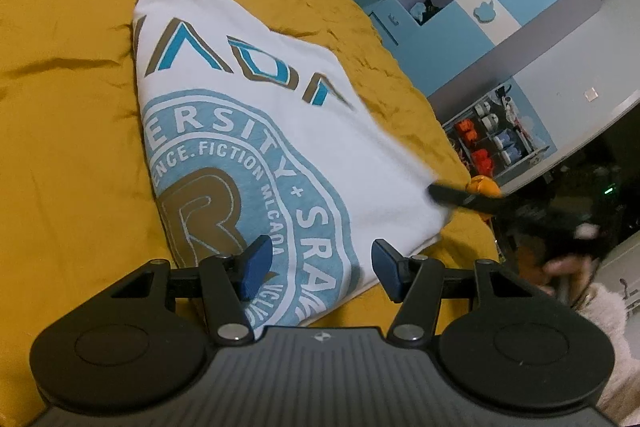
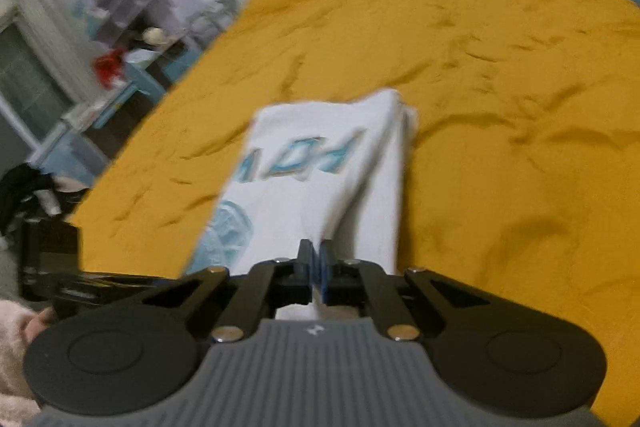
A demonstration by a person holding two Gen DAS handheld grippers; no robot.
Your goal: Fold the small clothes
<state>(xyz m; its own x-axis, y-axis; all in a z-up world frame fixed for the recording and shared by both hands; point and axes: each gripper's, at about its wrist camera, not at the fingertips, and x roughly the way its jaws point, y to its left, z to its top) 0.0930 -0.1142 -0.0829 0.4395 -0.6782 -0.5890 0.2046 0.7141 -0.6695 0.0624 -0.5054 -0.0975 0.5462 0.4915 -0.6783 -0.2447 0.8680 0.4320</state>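
A white T-shirt (image 1: 248,115) with a light blue round print and blue-and-brown letters lies partly folded on a mustard yellow bedspread (image 1: 68,147). My left gripper (image 1: 316,267) is open and empty, hovering over the shirt's near edge. My right gripper (image 2: 314,259) is shut on a pinched fold of the white T-shirt (image 2: 320,163) and lifts it off the bedspread (image 2: 500,107). In the left wrist view the right gripper's fingers (image 1: 452,195) clamp the shirt's right corner, blurred.
A blue and white wardrobe (image 1: 500,7) and a shelf of small items (image 1: 492,139) stand beyond the bed's right side. In the right wrist view, blurred shelves (image 2: 120,7) and dark clutter on the floor (image 2: 28,187) are left of the bed.
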